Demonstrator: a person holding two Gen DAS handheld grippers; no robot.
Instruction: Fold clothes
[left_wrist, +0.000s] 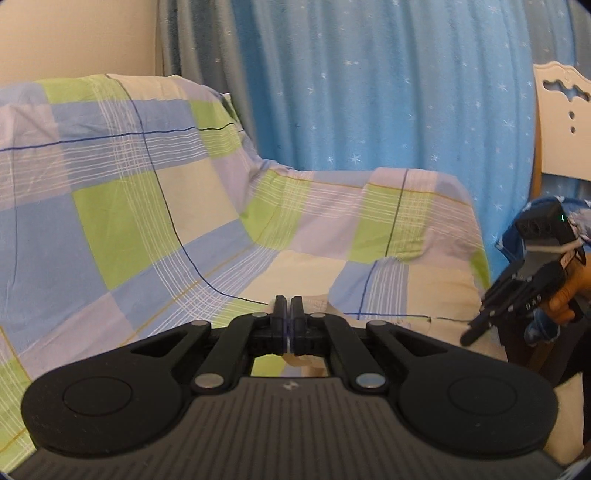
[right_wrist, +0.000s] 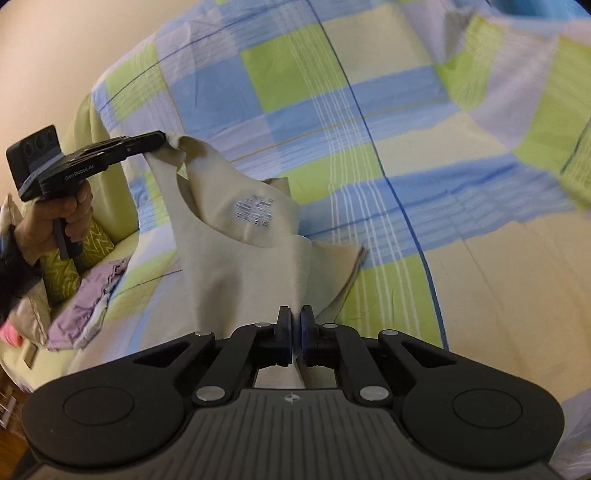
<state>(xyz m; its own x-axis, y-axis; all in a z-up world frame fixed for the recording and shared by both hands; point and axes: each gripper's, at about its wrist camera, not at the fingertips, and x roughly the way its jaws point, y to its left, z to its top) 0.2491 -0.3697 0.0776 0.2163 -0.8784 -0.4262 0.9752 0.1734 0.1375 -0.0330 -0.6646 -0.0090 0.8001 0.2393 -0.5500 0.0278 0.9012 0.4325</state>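
1. Beige sleeveless garment of thin knit fabric (right_wrist: 236, 266): held up between 2 grippers above the checked sheet, a printed label showing inside the neckline; 1 lower corner trails on the sheet.
2. Left gripper (right_wrist: 162, 138): black, 2-finger, held by a hand (right_wrist: 62, 218); fingers pressed together on 1 shoulder strap of the garment.
3. Right gripper (right_wrist: 295, 325): black, 2-finger; fingers pinching a fold of the garment's fabric, no gap showing.
4. Checked bedsheet in blue, green, cream and lilac squares (left_wrist: 147, 206): draped over a sofa-like seat.
5. Blue curtain with small white stars (left_wrist: 369, 92): hanging behind the seat.
6. Lilac crumpled cloth (right_wrist: 88, 306): lying at the sheet's edge, below the left gripper.
7. Cream carved chair back (left_wrist: 561, 122): at the right edge of the left wrist view.
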